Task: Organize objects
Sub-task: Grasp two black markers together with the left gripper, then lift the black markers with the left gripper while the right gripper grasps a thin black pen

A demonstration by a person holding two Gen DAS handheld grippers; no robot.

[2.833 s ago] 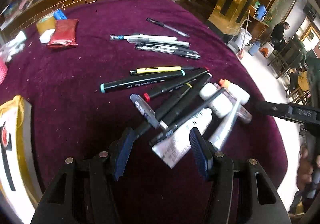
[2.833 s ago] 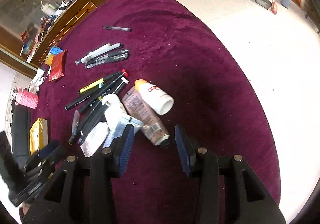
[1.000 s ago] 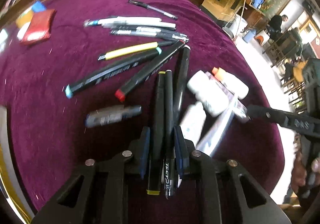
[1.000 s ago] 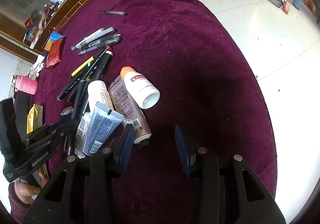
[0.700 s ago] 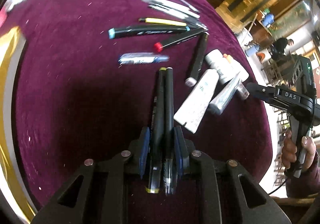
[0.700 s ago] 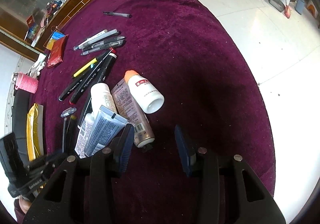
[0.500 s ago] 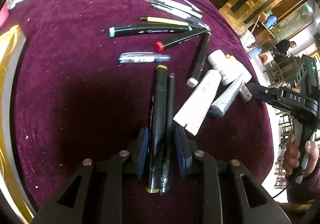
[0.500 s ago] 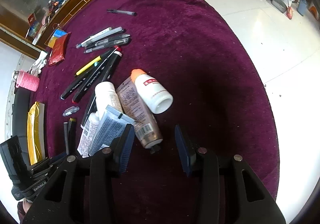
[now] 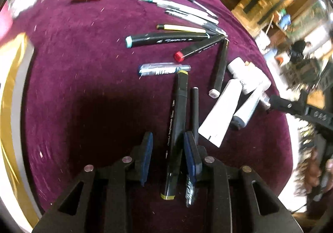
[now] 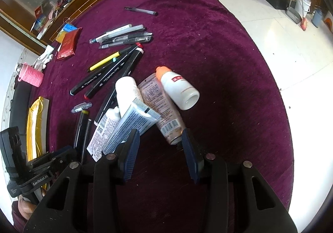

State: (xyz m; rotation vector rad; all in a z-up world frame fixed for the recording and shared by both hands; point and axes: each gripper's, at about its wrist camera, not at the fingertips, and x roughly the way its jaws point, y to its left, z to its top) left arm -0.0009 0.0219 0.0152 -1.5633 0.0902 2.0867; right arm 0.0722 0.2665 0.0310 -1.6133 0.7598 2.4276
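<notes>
My left gripper [image 9: 168,145] is open. A black marker with yellow ends [image 9: 177,120] lies loose between its fingers, and a thin black pen [image 9: 194,112] lies under the right finger. Both also show in the right wrist view [image 10: 81,126]. Other markers [image 9: 166,39] and pens [image 9: 183,7] lie farther off on the purple cloth [image 9: 83,66]. My right gripper [image 10: 159,149] is open and empty, just before a pile of tubes [image 10: 133,124] and a white bottle with an orange cap [image 10: 179,89].
A small blue-labelled tube [image 9: 162,69] lies across the marker's far tip. A red packet [image 10: 67,45], a pink spool [image 10: 31,74] and a yellow bag [image 10: 36,124] lie at the left. The table edge drops to the floor [image 10: 291,45] on the right.
My left gripper, shut on the marker and pen half a second ago, has opened. The two now lie loose on the cloth. My right gripper has barely moved.
</notes>
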